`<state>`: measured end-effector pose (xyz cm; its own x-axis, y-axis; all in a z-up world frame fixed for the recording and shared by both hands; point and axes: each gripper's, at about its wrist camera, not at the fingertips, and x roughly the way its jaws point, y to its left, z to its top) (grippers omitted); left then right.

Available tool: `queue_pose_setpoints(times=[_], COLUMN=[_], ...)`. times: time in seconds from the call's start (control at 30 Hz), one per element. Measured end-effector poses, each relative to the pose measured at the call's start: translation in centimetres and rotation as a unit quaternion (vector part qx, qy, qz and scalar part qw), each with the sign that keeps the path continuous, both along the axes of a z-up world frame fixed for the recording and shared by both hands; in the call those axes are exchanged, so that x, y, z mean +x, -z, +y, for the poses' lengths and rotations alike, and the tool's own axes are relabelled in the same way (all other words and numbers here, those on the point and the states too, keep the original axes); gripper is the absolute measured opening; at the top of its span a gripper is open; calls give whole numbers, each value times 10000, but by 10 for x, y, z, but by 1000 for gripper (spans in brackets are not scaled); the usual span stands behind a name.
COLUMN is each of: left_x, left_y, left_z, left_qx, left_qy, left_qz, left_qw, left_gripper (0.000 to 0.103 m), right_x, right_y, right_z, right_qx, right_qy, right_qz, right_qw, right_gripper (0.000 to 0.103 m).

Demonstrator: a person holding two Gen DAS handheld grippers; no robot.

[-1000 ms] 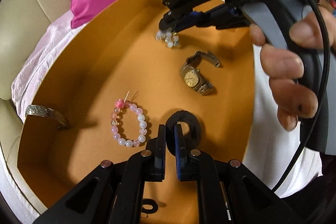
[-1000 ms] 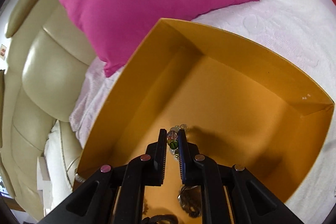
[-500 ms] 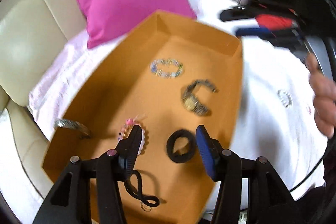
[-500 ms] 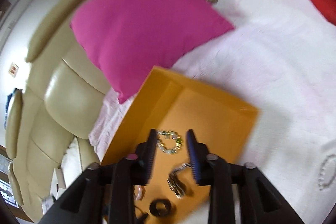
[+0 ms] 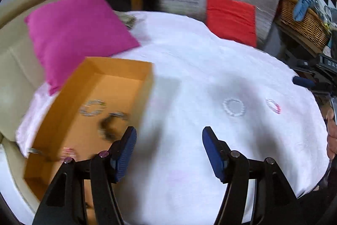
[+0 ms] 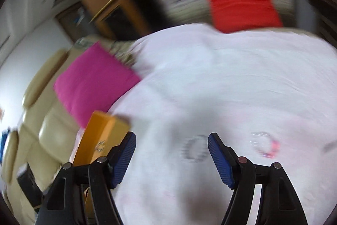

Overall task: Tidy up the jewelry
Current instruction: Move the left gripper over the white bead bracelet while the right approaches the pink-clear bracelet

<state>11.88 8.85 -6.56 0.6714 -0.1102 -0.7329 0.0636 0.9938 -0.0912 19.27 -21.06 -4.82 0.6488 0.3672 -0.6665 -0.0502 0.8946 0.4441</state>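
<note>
Orange box [image 5: 63, 111] on white cloth [image 5: 200, 77], blurred bracelets [image 5: 92, 108] and watch [image 5: 109, 125] inside; left gripper [image 5: 167, 151] wide, empty; right gripper [image 6: 170, 157] wide, empty; clear bead bracelet [image 5: 233, 107] and pink bracelet [image 5: 273, 105] loose on cloth; box contents visible only from left wrist.

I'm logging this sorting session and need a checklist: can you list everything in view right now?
Box: 1, orange, on the white cover beside the pink pillow.
Jewelry in box: several blurred pieces, exact count unclear.
Clear bead bracelet: 1, whitish, loose on the cover.
Pink-and-white bracelet: 1, on the cover, right of the clear one.
Pink pillow: 1, magenta, behind the box.
Red cushion: 1, far edge.
Wicker basket: 1, tan, far right.
White cover: 1.
Left gripper: open, empty.
Right gripper: open, empty.
</note>
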Motion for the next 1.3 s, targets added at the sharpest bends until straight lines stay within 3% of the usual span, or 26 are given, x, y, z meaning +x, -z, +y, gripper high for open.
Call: queue_pose_setpoints(times=[0.07,0.2,0.4,0.5,0.7,1.1,1.2,1.3], left_x=[8,25,41,46,49,57,59,60], left_y=[11,33,50,55,55,55,57,58], left_z=[-20,-55,-91,-101,-114,-130,-131,-131], left_qx=[-27,280,769,979,863,821,815,834], left_qy=[67,207,280,280,392,535,543,535], left_qz=[105,111,-56,-34,-43,-48,-16,12], left_qw=[9999,9993,9966,9948,9955,9952,9952,9951], left_gripper=[66,66,66,66,66,66,66,66], right_x=[-4,-11,-8,-13,-18,-14,-11,-6], right_y=[12,37,66,67,64,74,76,82], right_z=[-31,-71,-105,-105,-97,-103,-104,-104], right_qx=[267,714,1066,931,603,453,298,235], right_qy=[310,641,942,987,917,977,1014,1000], right_qz=[17,55,549,618,633,840,889,1016], right_qw=[9992,9954,9883,9888,9919,9906,9904,9895], right_gripper=[74,74,74,74,74,74,72,62])
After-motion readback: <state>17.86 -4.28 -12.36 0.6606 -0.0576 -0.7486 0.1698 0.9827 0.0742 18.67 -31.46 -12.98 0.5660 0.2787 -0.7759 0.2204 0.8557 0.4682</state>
